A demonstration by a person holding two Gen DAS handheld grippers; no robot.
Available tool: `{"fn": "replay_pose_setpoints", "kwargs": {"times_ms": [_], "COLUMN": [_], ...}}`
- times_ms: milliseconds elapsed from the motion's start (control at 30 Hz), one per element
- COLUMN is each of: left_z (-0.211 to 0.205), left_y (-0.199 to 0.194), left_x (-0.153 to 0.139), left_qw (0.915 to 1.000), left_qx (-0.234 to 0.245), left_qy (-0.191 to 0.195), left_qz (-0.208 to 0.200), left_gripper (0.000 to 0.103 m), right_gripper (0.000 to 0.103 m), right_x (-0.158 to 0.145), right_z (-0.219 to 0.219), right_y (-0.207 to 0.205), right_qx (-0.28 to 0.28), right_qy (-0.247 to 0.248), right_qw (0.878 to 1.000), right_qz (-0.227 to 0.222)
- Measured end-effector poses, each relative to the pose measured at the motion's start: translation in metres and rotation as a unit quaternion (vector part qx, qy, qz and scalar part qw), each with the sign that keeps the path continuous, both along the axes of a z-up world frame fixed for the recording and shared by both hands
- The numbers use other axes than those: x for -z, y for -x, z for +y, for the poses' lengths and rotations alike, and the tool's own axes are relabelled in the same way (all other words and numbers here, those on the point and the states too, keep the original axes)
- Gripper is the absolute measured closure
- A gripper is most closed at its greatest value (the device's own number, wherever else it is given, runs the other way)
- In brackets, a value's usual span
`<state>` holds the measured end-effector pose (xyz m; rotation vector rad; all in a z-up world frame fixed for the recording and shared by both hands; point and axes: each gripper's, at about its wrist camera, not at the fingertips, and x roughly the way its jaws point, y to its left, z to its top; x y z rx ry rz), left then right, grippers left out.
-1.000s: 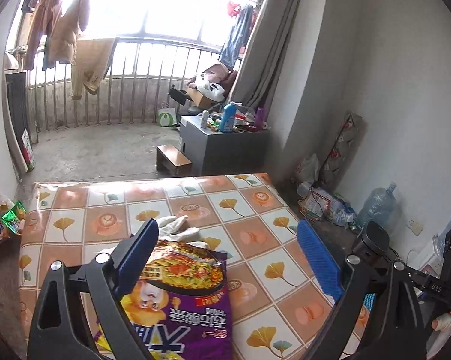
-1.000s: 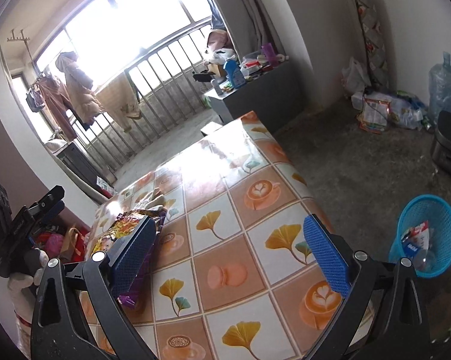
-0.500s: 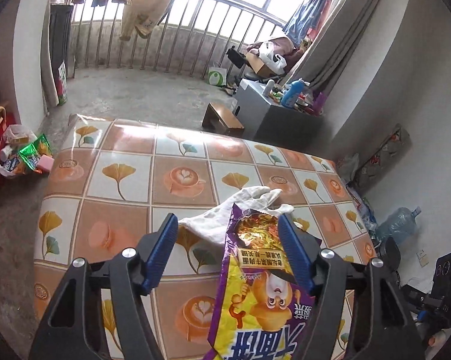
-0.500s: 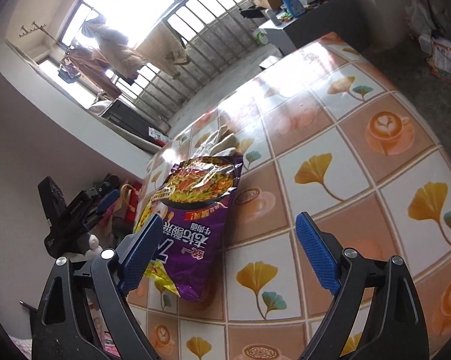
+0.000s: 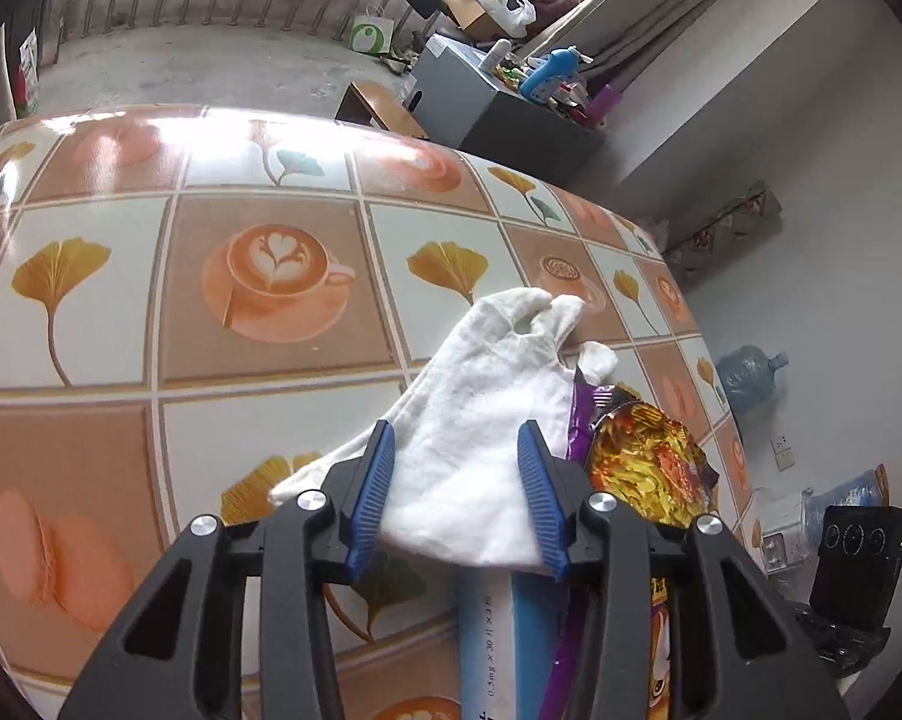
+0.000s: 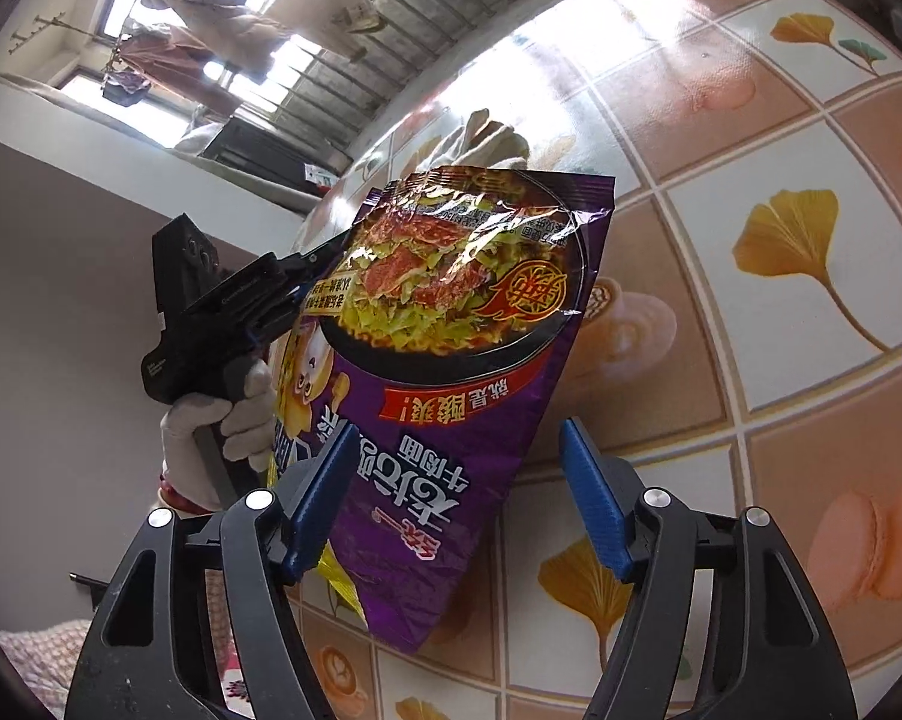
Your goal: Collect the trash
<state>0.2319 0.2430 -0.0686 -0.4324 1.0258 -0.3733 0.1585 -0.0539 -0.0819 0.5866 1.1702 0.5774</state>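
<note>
Lying on the near part of the patterned table (image 5: 259, 360), the white glove (image 5: 487, 420) and the purple noodle packet (image 6: 451, 372) are the two bits of trash in reach, the glove's fingers pointing to the far side and the packet just right of it, its torn foil mouth tucked against the glove's edge. A pale blue box (image 5: 487, 648) sits under both at the near edge. The glove looks soft, limp and very light; it should bunch rather than slip, so a pinch across its broad cuff end seems the safest hold. The packet looks empty, thin, crinkly and slick, likely to bend or slide out of a weak grip, so its flat lower half seems better than the ragged mouth. The left gripper (image 5: 457, 492) has its jaws closing with the cuff between them; the blue pads sit right at the cloth on both sides, but I cannot tell whether they press it yet. The right gripper (image 6: 457, 498) is closing too, its jaws straddling the packet's lower part: the left pad is at the packet's edge and the right pad stands clear of it. In the right view a gloved hand (image 6: 223, 426) holds the other tool just left of the packet, so the two tools work close together. The table's far and right stretches are bare, and the near edge lies just below both grippers, giving room to lift straight up.
</note>
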Motion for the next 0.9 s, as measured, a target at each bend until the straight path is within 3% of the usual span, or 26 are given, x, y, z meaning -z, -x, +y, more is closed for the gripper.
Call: {"fn": "replay_pose_setpoints", "kwargs": {"times_ms": [67, 233, 500, 700, 900], "left_z": [-0.005, -0.039, -0.104, -0.109, -0.099], "left_y": [0.012, 0.045, 0.097, 0.115, 0.122], "left_x": [0.001, 0.0, 0.001, -0.023, -0.043], "left_qw": [0.9999, 0.9995, 0.9946, 0.9971, 0.9954], "left_qx": [-0.002, 0.015, 0.072, 0.069, 0.079], "left_qy": [0.013, 0.025, 0.066, 0.025, 0.032], "left_qz": [0.006, 0.013, 0.035, -0.021, -0.043], "left_gripper": [0.066, 0.068, 0.068, 0.057, 0.053], "right_gripper": [0.049, 0.05, 0.049, 0.047, 0.045], "right_x": [0.0, -0.006, -0.015, -0.017, -0.012], "right_z": [-0.008, -0.044, -0.126, -0.16, -0.147], "right_y": [0.0, 0.008, 0.036, 0.059, 0.07], "right_qx": [0.006, 0.033, 0.127, 0.173, 0.176], "right_qy": [-0.003, -0.001, 0.028, 0.026, 0.029], "right_qw": [1.0, 0.999, 0.991, 0.985, 0.984], "right_qz": [0.006, 0.002, -0.01, -0.01, -0.011]}}
